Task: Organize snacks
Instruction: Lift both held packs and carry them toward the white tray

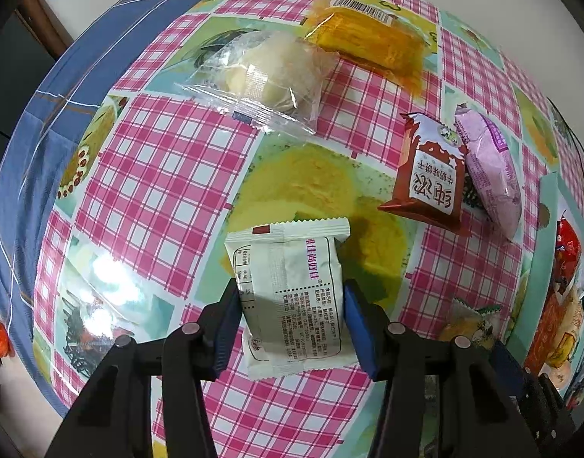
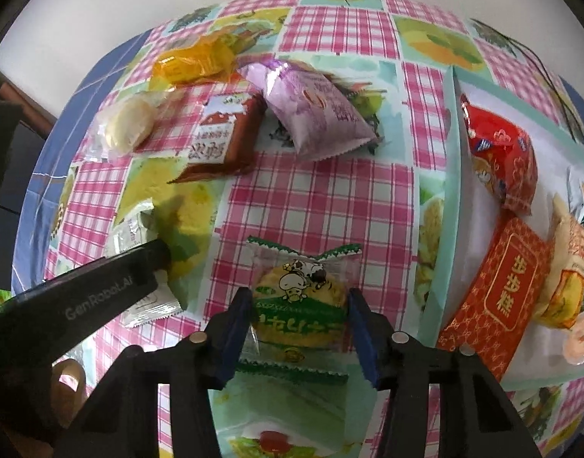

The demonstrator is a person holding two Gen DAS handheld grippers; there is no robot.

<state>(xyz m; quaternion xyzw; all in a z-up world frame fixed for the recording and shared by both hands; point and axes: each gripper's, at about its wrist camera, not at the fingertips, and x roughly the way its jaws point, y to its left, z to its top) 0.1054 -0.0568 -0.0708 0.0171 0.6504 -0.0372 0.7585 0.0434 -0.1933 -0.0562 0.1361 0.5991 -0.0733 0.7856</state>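
Note:
My left gripper point(image 1: 292, 301) is shut on a white snack packet point(image 1: 292, 297), its blue pads pressed on both sides. My right gripper point(image 2: 299, 309) is shut on a green and yellow cracker packet point(image 2: 301, 297). On the table lie a clear-wrapped pale bun point(image 1: 269, 72), an orange-wrapped cake point(image 1: 372, 38), a red-brown biscuit packet point(image 1: 429, 171) and a pink packet point(image 1: 490, 168). A white tray point(image 2: 456, 175) at the right holds a red packet point(image 2: 502, 156), an orange-red box point(image 2: 502, 290) and other snacks. In the right wrist view the left gripper point(image 2: 74, 297) shows at lower left.
The table wears a pink plaid cloth with fruit pictures point(image 1: 158, 168) over a blue cloth point(image 1: 28, 145). The table edge and a wall lie beyond. The tray also shows at the right edge of the left wrist view point(image 1: 551, 206).

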